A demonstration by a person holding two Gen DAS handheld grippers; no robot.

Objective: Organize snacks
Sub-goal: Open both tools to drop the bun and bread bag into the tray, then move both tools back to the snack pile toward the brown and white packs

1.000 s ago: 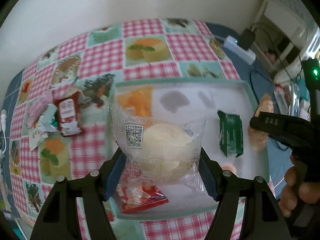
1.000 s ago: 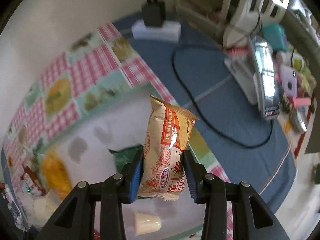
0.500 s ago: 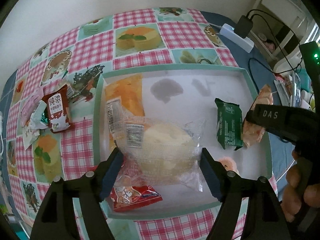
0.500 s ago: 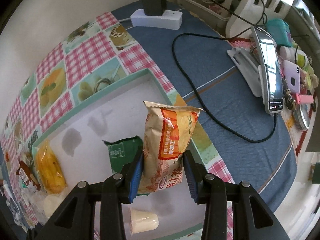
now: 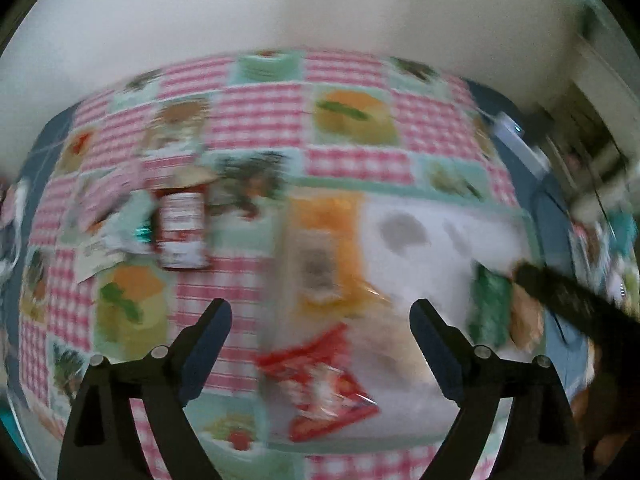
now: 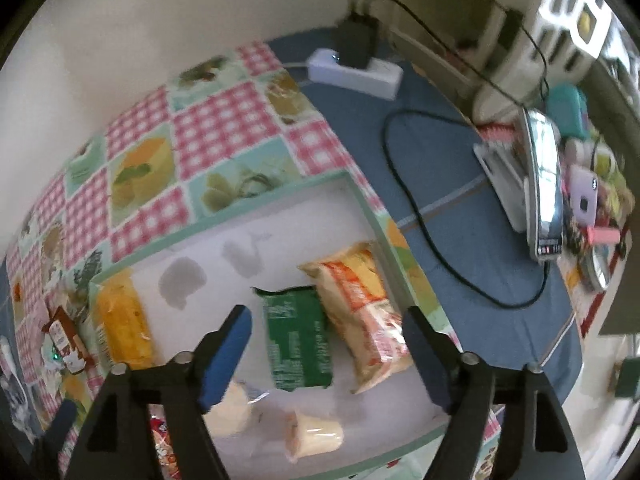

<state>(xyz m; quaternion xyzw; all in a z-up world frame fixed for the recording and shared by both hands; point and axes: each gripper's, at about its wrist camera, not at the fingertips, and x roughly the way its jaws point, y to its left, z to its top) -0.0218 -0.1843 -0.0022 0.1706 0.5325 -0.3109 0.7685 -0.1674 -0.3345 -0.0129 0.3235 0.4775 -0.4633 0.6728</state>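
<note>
Both opening wide, empty: right hand-held gripper (image 6: 326, 348) over tray (image 6: 360, 200) beside right rim (orange packet (image 6: 366, 312) touching it); left hand-held gripper (image 5: 320, 340) over tray's left edge.

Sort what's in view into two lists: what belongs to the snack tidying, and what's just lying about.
Belongs to the job:
tray
green packet
orange-and-white packet
yellow packet
red packet
brown packet

Just lying about:
power strip
black cable
phone
</note>
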